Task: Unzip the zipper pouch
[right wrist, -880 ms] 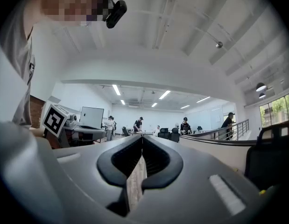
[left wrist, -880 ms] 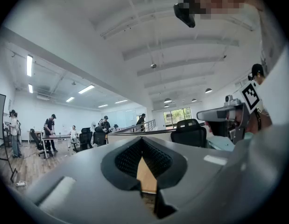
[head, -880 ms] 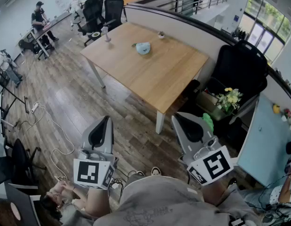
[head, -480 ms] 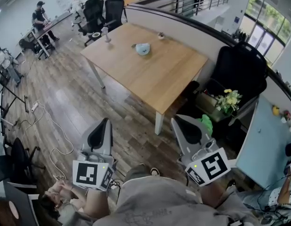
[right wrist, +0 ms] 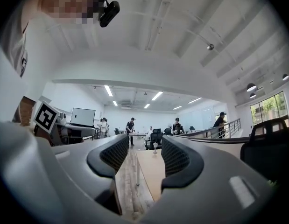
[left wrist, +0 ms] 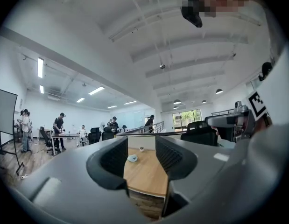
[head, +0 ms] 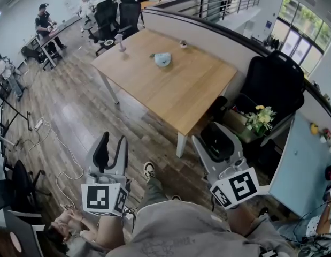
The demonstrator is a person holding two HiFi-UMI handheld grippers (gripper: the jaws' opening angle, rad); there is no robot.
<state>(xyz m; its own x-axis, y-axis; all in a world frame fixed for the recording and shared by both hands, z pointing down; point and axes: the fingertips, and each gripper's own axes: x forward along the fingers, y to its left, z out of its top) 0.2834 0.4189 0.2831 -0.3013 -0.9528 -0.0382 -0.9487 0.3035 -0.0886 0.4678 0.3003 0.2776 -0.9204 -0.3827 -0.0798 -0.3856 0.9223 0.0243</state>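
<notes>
Both grippers are held level in front of the person, well short of the wooden table (head: pixel 181 87). The left gripper (head: pixel 113 144) is seen with its jaws spread wide and nothing grasped between them; in the left gripper view (left wrist: pixel 141 155) only the distant table top (left wrist: pixel 145 174) is framed by the gap. The right gripper (head: pixel 217 135) is likewise released, its jaws standing apart and empty (the floor and the table edge (right wrist: pixel 152 169) are all that is seen between them in the right gripper view (right wrist: pixel 144 155)). The zipper pouch (head: pixel 162 59), pale blue, is laid on the far part of the table, well apart from both grippers, and is glimpsed small through the left jaws (left wrist: pixel 132 158). A small cup (head: pixel 183 44) and an upright bottle-like object (head: pixel 121 39) are also placed on the table, nearer its far edges. A black office chair (head: pixel 272 84) is parked to the right of the table, with a bunch of yellow flowers (head: pixel 260 113) just below it.
</notes>
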